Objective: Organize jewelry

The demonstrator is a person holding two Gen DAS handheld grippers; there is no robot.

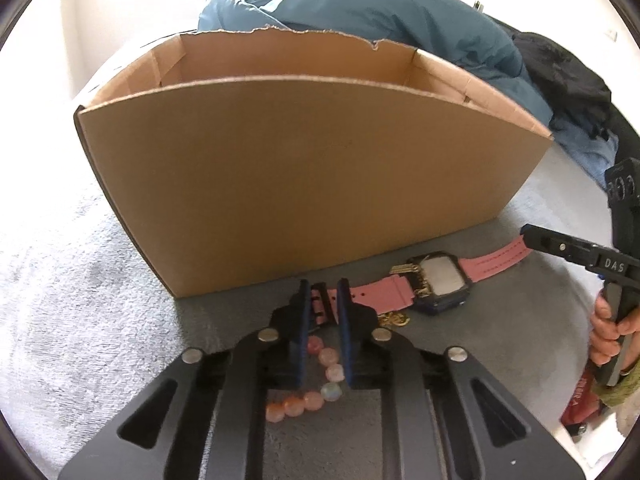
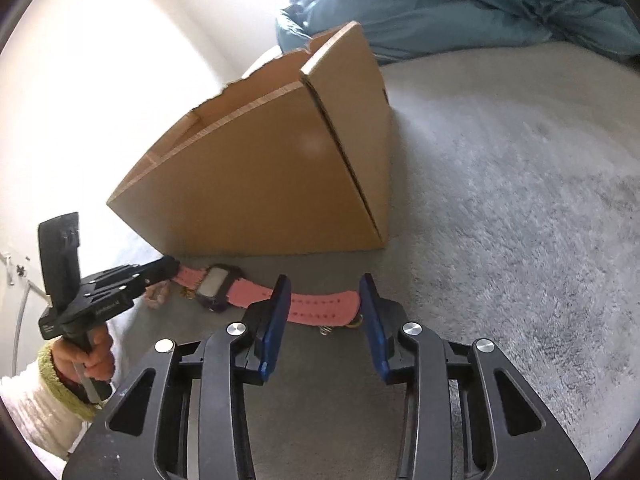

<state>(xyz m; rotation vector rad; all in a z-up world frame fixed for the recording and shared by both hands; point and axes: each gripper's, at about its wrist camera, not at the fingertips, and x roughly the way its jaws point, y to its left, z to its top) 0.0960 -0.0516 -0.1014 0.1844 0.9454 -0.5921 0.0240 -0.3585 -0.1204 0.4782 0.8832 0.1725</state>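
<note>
While the left hand-held gripper (image 1: 324,294) pinches one end of the pink-strapped rectangular watch (image 1: 442,280) at the brown cardboard box's (image 1: 304,180) six o'clock, the right hand-held gripper (image 2: 325,294) straddles the other end, unclamped.

Bead bracelet (image 1: 316,380) partly behind jaws

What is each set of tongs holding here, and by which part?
Left tongs pinch the watch by its buckle-end strap. Right tongs straddle the other strap end, jaws apart, gripping nothing.
</note>
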